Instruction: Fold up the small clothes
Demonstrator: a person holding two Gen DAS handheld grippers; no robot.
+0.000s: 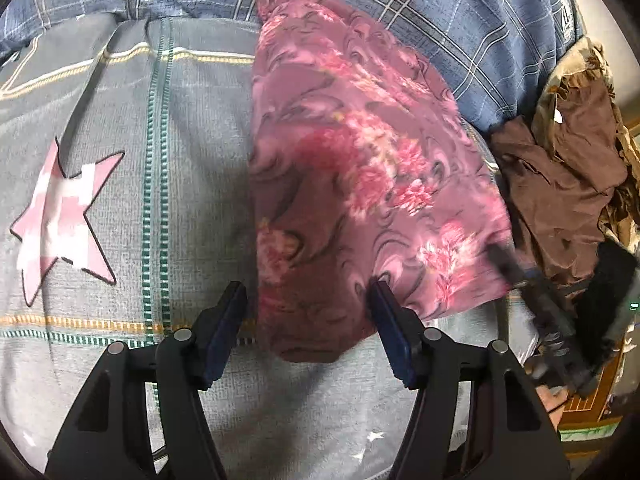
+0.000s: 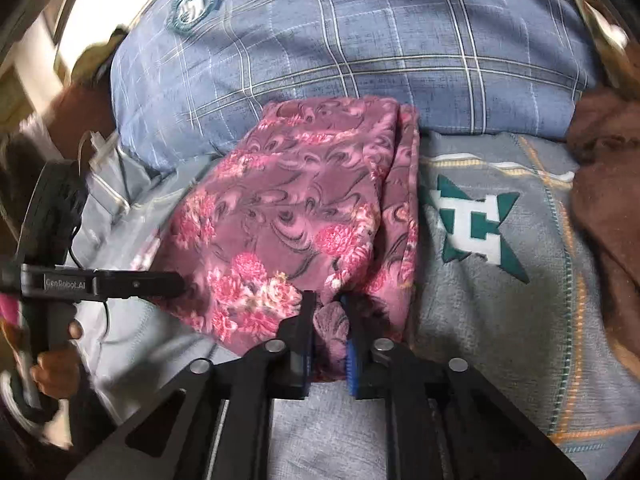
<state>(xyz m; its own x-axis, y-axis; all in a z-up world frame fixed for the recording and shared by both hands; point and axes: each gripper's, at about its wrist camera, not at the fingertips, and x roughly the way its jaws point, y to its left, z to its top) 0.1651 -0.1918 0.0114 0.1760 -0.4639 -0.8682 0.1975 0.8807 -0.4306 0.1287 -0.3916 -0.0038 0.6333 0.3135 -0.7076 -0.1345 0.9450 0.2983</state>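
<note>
While pinched at its near edge by right gripper [image 2: 329, 332], floral garment [image 2: 304, 216] lay part-folded mid-bed, far end against pillow [image 2: 360, 40]. Left gripper [image 1: 308, 320] wide open, empty, straddling near corner. Best clamped there, both lifted level, carried over evenly.

Bed cover [image 1: 192, 168] — grey fabric with green and orange stripe lines, a pink star patch [image 1: 64, 216] and a green star patch [image 2: 476, 226]. Blue plaid pillow [image 2: 340, 48] lies at the far edge of the cover. Brown crumpled cloth pile [image 1: 568, 184] — beside the pillow.
</note>
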